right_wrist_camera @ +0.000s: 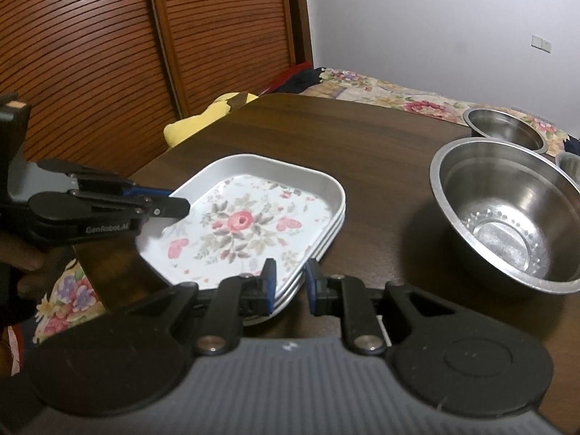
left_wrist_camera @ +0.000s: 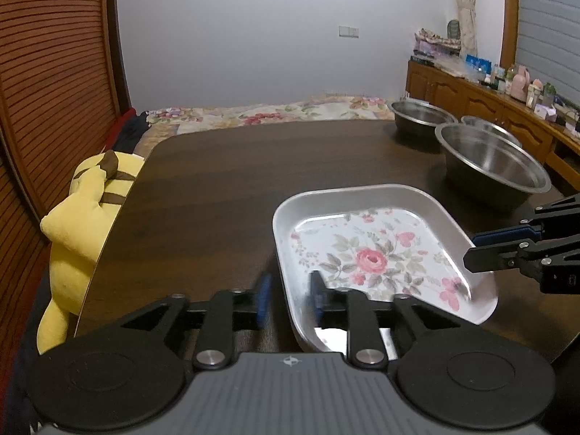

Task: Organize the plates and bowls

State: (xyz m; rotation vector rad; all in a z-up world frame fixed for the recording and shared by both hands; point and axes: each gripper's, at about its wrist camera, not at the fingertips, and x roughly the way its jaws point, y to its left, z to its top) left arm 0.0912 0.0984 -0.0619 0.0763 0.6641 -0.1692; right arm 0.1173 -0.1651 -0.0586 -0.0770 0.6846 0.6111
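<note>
A stack of floral metal trays (left_wrist_camera: 369, 253) (right_wrist_camera: 246, 217) lies on the dark wooden table (left_wrist_camera: 217, 181) (right_wrist_camera: 380, 145). My left gripper (left_wrist_camera: 290, 295) (right_wrist_camera: 174, 199) straddles the stack's left rim, one blue pad outside and one inside, with a gap on both sides, so it is open. My right gripper (right_wrist_camera: 291, 284) (left_wrist_camera: 473, 248) is shut on the rim at the stack's opposite, right-hand side. Three steel bowls stand at the far right: a large one (left_wrist_camera: 493, 159) (right_wrist_camera: 507, 210), a smaller one (left_wrist_camera: 420, 116) (right_wrist_camera: 504, 130) and a third (left_wrist_camera: 485, 125) (right_wrist_camera: 571, 166) partly hidden.
A yellow plush toy (left_wrist_camera: 83, 217) (right_wrist_camera: 203, 119) leans at the table's left edge. Slatted wooden doors (right_wrist_camera: 108, 54) stand behind it. A bed with a floral cover (left_wrist_camera: 272, 112) lies past the far edge. A cluttered wooden sideboard (left_wrist_camera: 489, 98) runs along the right.
</note>
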